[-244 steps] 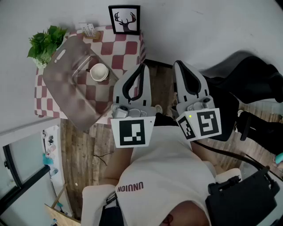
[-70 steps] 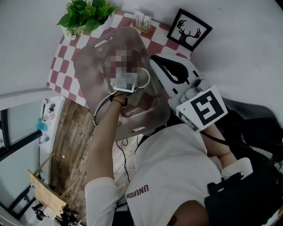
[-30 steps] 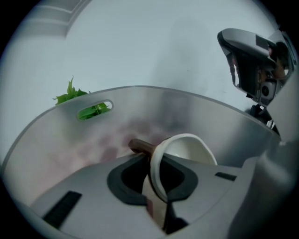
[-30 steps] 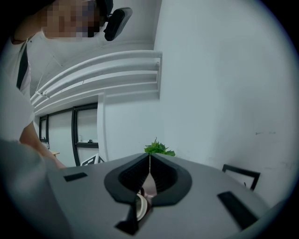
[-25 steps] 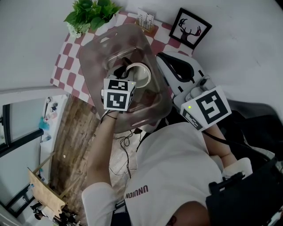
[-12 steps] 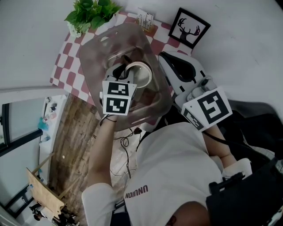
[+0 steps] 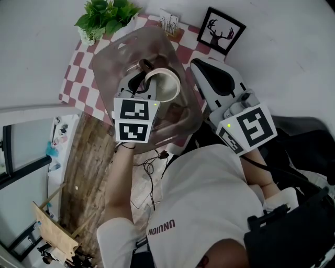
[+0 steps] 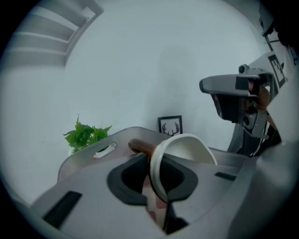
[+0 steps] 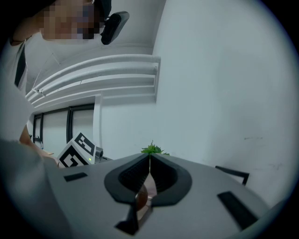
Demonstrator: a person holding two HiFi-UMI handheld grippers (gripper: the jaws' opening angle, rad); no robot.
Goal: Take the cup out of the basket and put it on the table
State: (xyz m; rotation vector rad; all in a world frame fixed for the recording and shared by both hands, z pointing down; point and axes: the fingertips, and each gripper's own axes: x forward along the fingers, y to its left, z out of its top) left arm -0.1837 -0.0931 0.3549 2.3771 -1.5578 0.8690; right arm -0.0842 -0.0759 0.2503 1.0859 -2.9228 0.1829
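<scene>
Cup [image 7: 166,87] tilted above basket [image 7: 112,63], rim wall pinched in left gripper [image 8: 156,164] jaws. Likely ceramic: stiff, light, slick, chippable, so rim hold suits. Bench [image 7: 72,78] placement pending. Right gripper [image 9: 149,164] jaws pressed together, empty.

Tilted cup [image 8: 189,148] in left gripper [image 8: 158,181]

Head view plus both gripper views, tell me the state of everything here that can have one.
basket: upright on the table.
cup: tipped on its side, gripped by its rim, over the basket.
left gripper: shut on the cup's rim.
right gripper: shut, empty.
picture frame: standing upright.
plant: upright at the table's corner.
</scene>
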